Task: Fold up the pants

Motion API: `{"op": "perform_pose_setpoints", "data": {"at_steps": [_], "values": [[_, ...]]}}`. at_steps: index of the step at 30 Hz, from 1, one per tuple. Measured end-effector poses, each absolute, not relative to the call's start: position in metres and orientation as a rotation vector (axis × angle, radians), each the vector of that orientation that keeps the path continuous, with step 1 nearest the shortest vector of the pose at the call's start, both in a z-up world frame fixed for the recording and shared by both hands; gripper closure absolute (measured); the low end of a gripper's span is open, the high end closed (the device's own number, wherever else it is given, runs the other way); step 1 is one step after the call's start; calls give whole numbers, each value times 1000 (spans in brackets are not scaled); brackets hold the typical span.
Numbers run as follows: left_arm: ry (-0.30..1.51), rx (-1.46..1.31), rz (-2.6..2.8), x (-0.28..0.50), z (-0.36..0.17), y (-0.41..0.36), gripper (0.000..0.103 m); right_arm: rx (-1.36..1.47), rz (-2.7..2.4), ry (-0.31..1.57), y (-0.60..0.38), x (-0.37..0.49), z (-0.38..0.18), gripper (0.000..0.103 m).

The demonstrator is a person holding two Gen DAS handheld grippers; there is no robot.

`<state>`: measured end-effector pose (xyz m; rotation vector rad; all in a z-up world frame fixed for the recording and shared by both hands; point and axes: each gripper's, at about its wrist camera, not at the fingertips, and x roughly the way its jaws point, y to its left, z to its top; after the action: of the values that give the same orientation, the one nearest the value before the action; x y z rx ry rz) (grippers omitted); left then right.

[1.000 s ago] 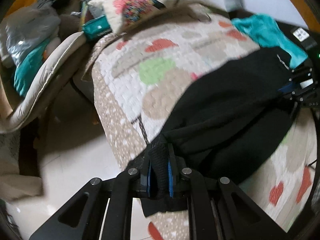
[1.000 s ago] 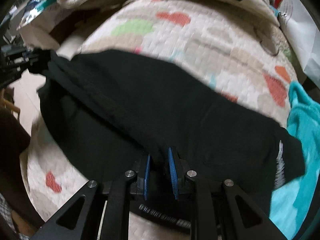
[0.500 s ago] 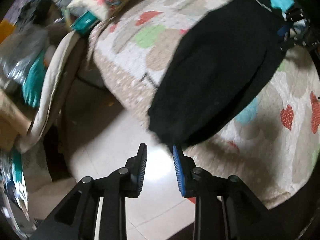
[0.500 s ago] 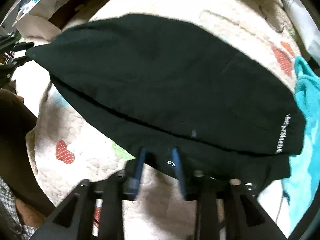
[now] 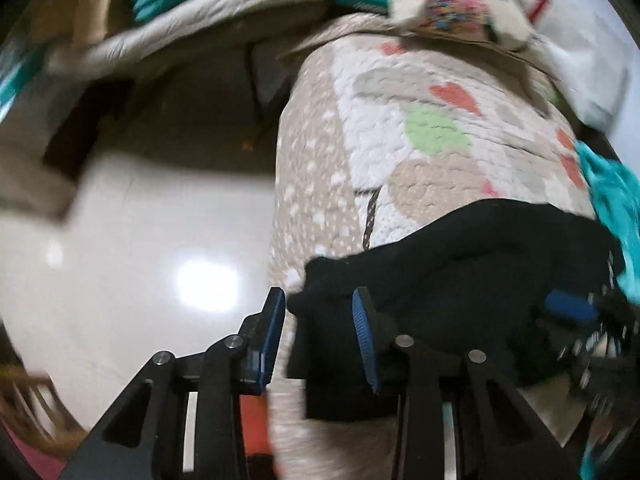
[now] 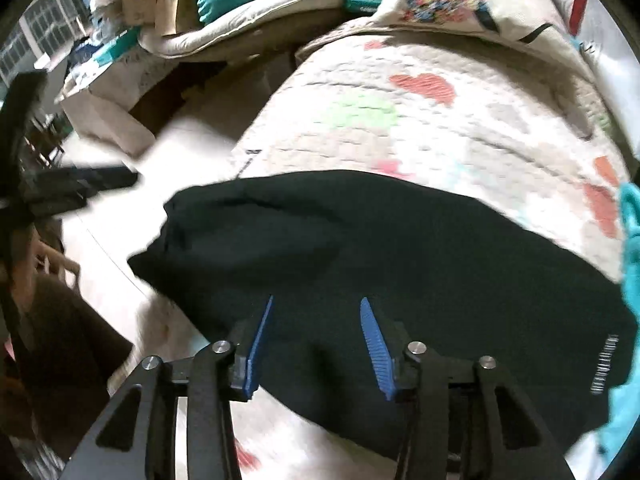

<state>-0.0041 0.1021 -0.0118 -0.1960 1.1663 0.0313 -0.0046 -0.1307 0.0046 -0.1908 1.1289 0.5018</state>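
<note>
The black pants (image 6: 400, 264) lie folded in a long band across the heart-patterned quilt (image 6: 420, 128). A white printed strip (image 6: 604, 364) marks their right end. My right gripper (image 6: 316, 320) hovers open over the pants' near edge and grips nothing. In the left wrist view the pants (image 5: 480, 276) end at the bed's corner. My left gripper (image 5: 320, 312) is there with its jaws opening. The cloth's corner shows between its fingers, but the pads do not press on it. The left gripper appears blurred at the left of the right wrist view (image 6: 100, 180).
A teal garment (image 5: 612, 208) lies on the quilt past the pants' right end. A printed pillow (image 6: 448, 4) sits at the head of the bed. A padded chair (image 5: 200, 12) and boxes (image 6: 116, 92) stand beyond the shiny floor (image 5: 140, 260) left of the bed.
Both grippers were shut on the pants' edge and have let go. The pants now lie flat and folded. The left gripper has rolled and swung toward the pants' left end.
</note>
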Motion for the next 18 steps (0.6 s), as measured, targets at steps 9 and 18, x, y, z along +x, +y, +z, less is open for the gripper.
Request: {"op": "perform_pose_setpoints", "data": {"at_steps": [9, 18], "values": [[1177, -74, 139, -10, -65, 90, 34, -184, 394, 1198, -154, 13, -38, 56], [1164, -33, 193, 5, -62, 87, 26, -289, 99, 1219, -225, 35, -14, 62]]}}
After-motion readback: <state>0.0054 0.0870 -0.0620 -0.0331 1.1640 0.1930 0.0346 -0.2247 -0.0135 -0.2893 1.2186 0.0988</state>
